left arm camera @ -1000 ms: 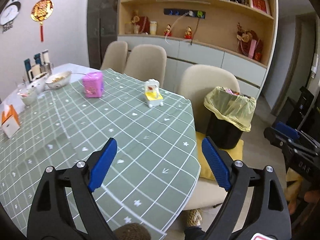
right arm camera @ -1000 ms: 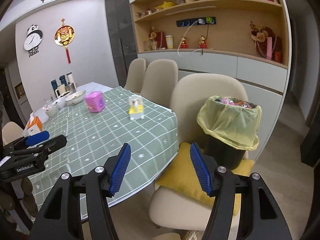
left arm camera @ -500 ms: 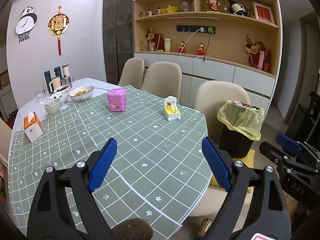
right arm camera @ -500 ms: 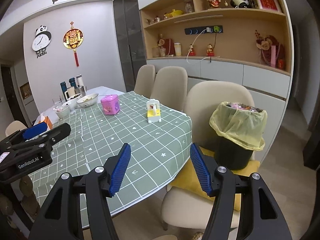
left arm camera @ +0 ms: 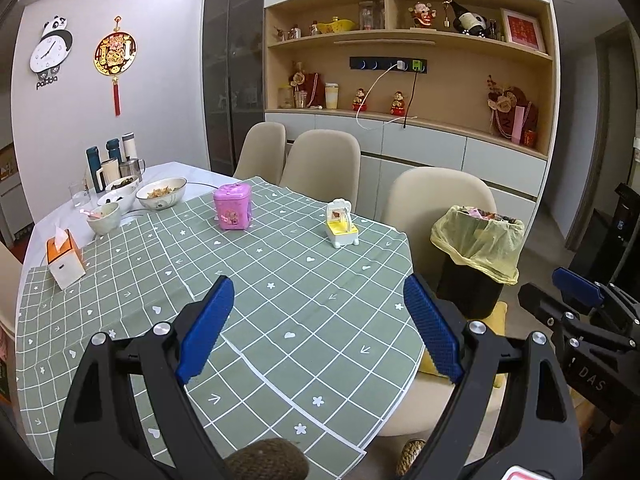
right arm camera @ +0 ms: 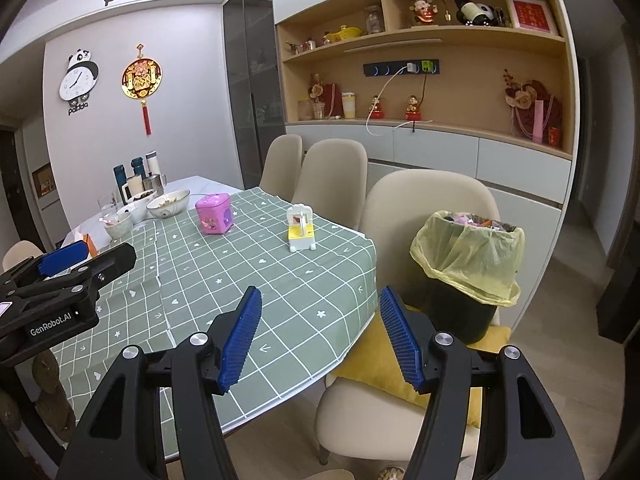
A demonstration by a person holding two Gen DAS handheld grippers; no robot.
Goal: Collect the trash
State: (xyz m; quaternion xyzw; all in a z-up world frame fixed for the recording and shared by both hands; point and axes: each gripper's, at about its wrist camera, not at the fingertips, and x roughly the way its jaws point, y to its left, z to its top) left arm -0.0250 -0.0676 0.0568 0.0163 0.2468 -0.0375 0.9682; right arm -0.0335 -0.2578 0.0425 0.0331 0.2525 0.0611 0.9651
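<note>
As against a second earlier, both hand-held grippers (left arm camera: 318,330) (right arm camera: 320,338) higher, still empty

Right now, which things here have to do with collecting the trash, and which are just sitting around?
Part of the job:
- black trash bin with yellow bag, standing on a chair
- left gripper and right gripper, both open, empty

Just sitting around:
- pink toy box
- yellow and white toy
- tissue box
- bowls
</note>
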